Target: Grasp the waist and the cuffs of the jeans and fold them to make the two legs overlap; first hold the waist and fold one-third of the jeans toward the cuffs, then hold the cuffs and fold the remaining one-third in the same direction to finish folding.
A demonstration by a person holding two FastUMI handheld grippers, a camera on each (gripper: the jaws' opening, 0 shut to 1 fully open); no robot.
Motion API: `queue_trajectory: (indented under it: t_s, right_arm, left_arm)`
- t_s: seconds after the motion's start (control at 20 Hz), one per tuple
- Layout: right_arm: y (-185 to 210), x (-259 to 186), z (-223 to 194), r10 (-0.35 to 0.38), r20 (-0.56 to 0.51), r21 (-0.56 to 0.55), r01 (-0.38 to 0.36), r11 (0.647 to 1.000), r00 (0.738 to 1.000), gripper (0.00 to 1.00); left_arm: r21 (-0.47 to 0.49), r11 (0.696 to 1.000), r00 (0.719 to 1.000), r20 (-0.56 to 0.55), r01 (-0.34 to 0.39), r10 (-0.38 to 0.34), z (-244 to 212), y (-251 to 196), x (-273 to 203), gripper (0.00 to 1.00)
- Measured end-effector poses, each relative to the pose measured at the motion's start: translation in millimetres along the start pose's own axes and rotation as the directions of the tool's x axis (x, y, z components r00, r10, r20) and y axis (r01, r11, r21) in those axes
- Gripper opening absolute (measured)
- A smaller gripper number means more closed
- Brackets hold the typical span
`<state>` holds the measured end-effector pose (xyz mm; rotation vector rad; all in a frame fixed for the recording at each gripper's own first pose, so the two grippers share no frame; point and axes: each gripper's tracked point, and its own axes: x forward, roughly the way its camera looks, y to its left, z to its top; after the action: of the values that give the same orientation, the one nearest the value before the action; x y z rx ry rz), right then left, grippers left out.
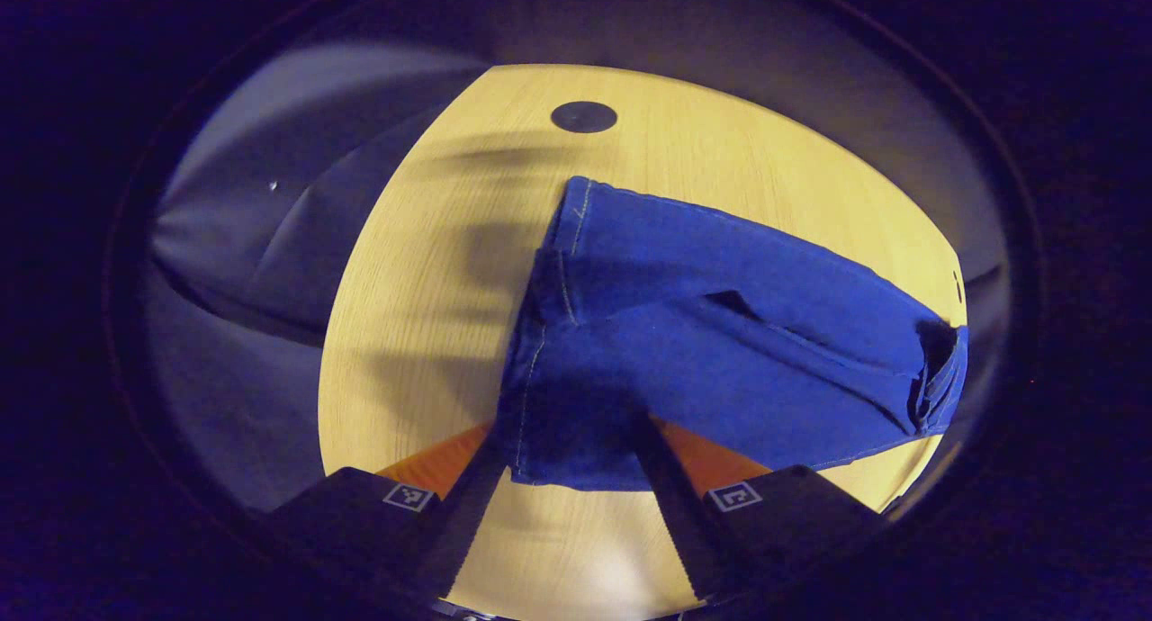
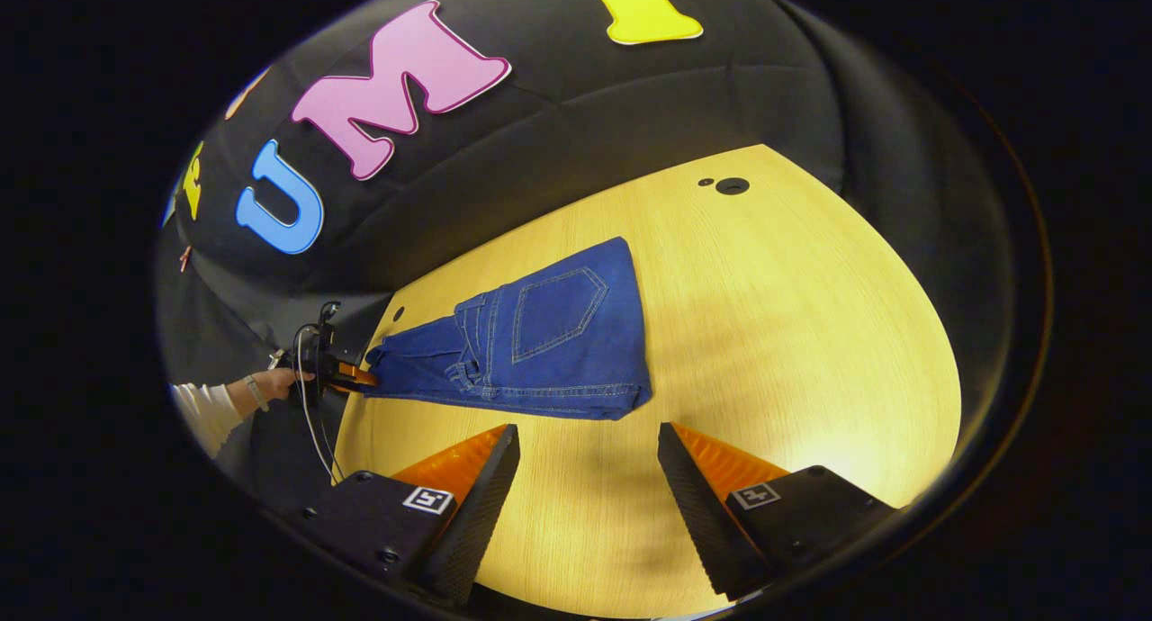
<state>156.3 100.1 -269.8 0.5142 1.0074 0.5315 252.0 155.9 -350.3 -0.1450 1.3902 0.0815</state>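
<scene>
The jeans (image 2: pixel 540 342) lie flat on the table (image 2: pixel 792 351), legs already laid one over the other, back pocket up, waist end toward your right gripper (image 2: pixel 589 477) and cuffs toward your left. Expect soft, fairly heavy denim: it will drape and sag from wherever you pinch it, and the doubled seams are thick, so take the waistband by its corners rather than the loose middle. In the right gripper view your right fingers stand wide apart just short of the waist edge, touching nothing. In the left gripper view your left gripper (image 1: pixel 576 477) has the cuff end of the jeans (image 1: pixel 702 333) lying between its spread fingers; I cannot tell whether they press on the cloth.
</scene>
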Motion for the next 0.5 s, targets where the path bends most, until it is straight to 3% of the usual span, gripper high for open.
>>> queue_trajectory:
  t_s: [0.2,0.25,0.3,0.4,0.5]
  right_arm:
    - [11,4,-4,0.02,-0.01,-0.013,-0.02,1.0,1.0,0.95]
    - [11,3,-7,0.016,-0.018,-0.024,-0.017,1.0,1.0,0.95]
    - [10,3,-9,0.011,-0.022,-0.035,-0.012,0.999,1.0,0.95]
    - [12,1,-8,0.014,-0.02,-0.034,-0.014,0.999,1.0,0.95]
    - [14,-2,-2,0.017,-0.004,-0.024,-0.017,1.0,1.0,0.95]
  left_arm:
    - [0.056,0.998,0.998,-0.057,0.034,-0.031,-3,-14,1,0.8]
    - [0.076,0.996,0.998,-0.053,0.047,-0.043,-1,-23,-1,0.67]
    - [0.087,0.996,0.998,-0.059,0.028,-0.023,0,-26,-2,0.3]
    - [0.081,0.997,0.999,-0.053,0.01,-0.006,0,-24,-1,0.15]
    - [0.046,0.999,1.0,-0.019,0.018,-0.017,4,-28,-10,0.08]
